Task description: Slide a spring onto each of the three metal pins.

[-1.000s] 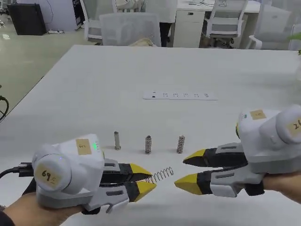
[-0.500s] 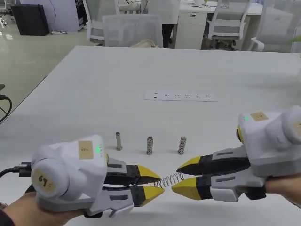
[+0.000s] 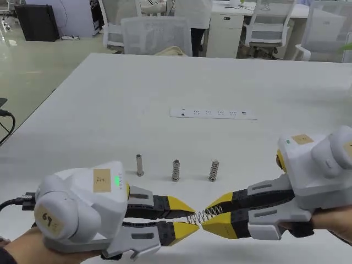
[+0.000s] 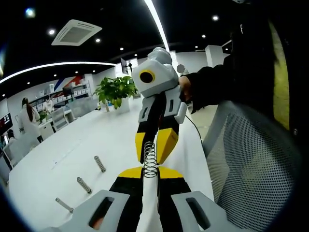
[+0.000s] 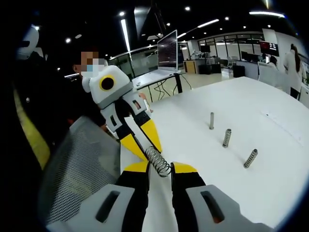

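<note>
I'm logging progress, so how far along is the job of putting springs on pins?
Done: the middle pin and the right pin each wear a spring. In hand: the third spring is clamped in the left gripper, and its far end sits between the jaws of the right gripper. Left: the bare left pin needs that spring.

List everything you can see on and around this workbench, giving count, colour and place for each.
Table: one, white, under everything.
Bare pin: one, silver, left end of the row.
Sprung pins: two, silver, middle and right of the row.
Loose spring: one, silver, between both tools' tips.
Power strip: one, white, beyond the pins.
Chairs: several, grey, past the far edge.
Left tool: yellow-tipped, grips the spring's left end.
Right tool: yellow-tipped, grips its right end.
</note>
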`<action>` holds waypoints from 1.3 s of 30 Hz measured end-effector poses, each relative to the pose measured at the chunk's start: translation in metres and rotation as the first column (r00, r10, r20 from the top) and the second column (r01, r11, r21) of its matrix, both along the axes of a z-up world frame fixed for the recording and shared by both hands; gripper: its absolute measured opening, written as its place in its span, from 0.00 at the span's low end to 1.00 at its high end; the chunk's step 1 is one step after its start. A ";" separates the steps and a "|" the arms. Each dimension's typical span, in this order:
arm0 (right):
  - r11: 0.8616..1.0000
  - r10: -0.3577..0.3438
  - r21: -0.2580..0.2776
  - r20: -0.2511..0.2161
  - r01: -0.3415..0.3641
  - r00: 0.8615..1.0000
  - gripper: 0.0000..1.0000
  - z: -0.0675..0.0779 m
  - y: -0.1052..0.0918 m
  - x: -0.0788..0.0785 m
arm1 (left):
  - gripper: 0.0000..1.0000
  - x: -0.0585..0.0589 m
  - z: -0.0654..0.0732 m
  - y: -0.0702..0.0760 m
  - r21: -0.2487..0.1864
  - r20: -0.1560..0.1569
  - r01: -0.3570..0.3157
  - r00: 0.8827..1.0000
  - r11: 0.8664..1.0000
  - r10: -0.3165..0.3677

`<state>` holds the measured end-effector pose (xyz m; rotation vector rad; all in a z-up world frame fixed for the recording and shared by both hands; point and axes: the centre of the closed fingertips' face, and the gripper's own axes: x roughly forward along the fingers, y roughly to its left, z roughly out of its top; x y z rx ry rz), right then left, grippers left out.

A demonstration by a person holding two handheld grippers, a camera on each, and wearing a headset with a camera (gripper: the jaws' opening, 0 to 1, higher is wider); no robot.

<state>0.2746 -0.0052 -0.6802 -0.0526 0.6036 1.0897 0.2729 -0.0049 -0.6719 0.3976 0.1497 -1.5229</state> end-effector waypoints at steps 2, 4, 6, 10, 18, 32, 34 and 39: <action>1.000 0.000 -0.002 -0.001 0.000 1.000 0.14 0.000 0.000 0.000 | 0.02 0.000 0.000 0.000 0.000 0.000 -0.001 1.000 1.000 0.001; 1.000 0.005 -0.006 -0.005 -0.005 1.000 0.13 0.000 0.000 -0.001 | 0.02 0.000 -0.001 0.000 0.006 0.004 -0.001 1.000 1.000 0.001; 1.000 0.012 -0.009 0.000 -0.012 1.000 0.12 0.003 0.002 -0.002 | 0.02 0.000 -0.002 0.000 0.010 0.004 -0.004 1.000 1.000 0.004; 0.999 0.025 -0.026 0.014 -0.025 1.000 0.11 0.007 0.004 -0.002 | 0.02 0.001 -0.002 0.001 0.006 0.000 -0.014 1.000 1.000 0.014; 0.992 0.083 -0.096 0.023 -0.080 0.996 0.09 0.013 0.011 -0.002 | 0.02 0.002 -0.003 0.001 0.004 -0.008 -0.028 1.000 1.000 0.028; 0.928 0.218 -0.316 0.025 -0.199 0.976 0.08 0.019 0.020 0.009 | 0.02 0.012 -0.002 0.000 -0.023 -0.022 -0.066 0.998 0.998 0.066; 0.919 0.228 -0.335 0.017 -0.210 0.973 0.08 0.020 0.021 0.010 | 0.02 0.013 -0.001 0.000 -0.026 -0.022 -0.069 0.997 0.997 0.068; 0.885 0.266 -0.398 0.009 -0.241 0.964 0.08 0.021 0.024 0.012 | 0.02 0.016 0.001 0.001 -0.036 -0.024 -0.079 0.997 0.996 0.078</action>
